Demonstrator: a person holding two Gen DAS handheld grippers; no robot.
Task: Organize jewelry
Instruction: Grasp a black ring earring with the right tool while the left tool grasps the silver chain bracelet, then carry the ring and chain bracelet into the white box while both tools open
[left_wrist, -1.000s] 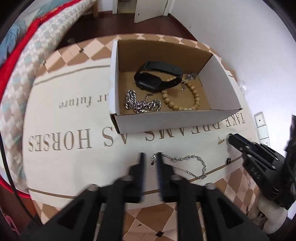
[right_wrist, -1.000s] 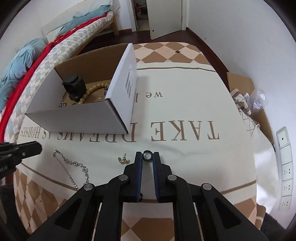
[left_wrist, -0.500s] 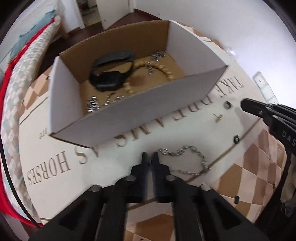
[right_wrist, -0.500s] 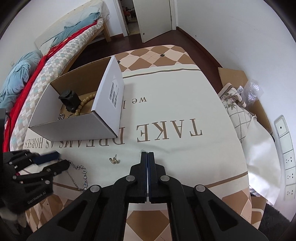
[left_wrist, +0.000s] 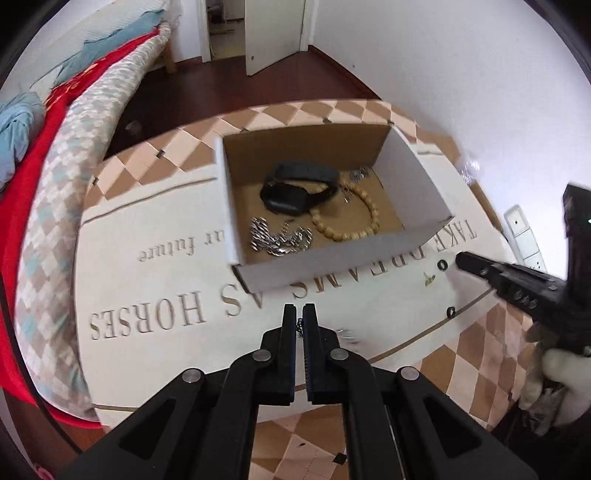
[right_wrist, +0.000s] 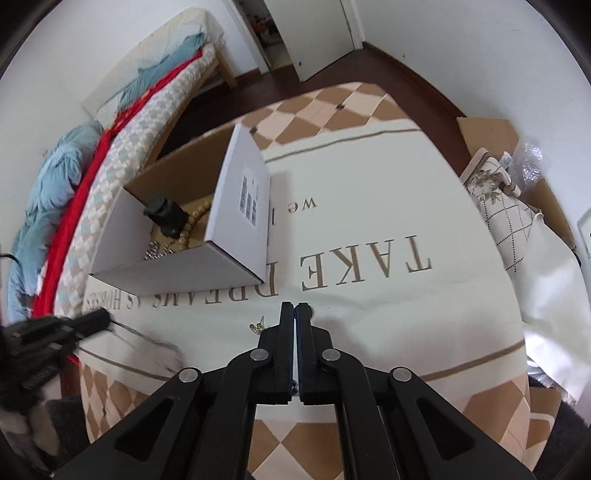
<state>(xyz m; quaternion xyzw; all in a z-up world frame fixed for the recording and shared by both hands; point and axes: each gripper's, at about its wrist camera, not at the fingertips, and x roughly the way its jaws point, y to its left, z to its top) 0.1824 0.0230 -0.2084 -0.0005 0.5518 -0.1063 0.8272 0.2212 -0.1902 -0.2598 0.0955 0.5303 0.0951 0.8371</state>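
An open cardboard box (left_wrist: 424, 173) on the table holds a black watch band (left_wrist: 295, 188), a wooden bead bracelet (left_wrist: 354, 221) and a silver chain (left_wrist: 280, 240). My left gripper (left_wrist: 300, 314) is shut on a thin silver chain (left_wrist: 345, 334) that trails blurred to its right; the chain also shows in the right wrist view (right_wrist: 155, 343). My right gripper (right_wrist: 295, 308) is shut; nothing shows between its fingers. A gold earring (left_wrist: 429, 279) and two dark rings (left_wrist: 441, 265) (left_wrist: 450, 312) lie on the cloth by it. The box (right_wrist: 243, 199) and earring (right_wrist: 257, 325) show in the right wrist view.
The round table wears a cream cloth (left_wrist: 147, 295) with printed words. A bed with red and blue bedding (left_wrist: 44, 155) stands left. Cardboard and a bag (right_wrist: 509, 192) lie on the floor at the right. A wall socket (left_wrist: 524, 236) is at the right.
My left gripper closed on the thin chain and lifted it, dragging it. My right gripper shut and rose from the dark ring, which stays on the cloth.
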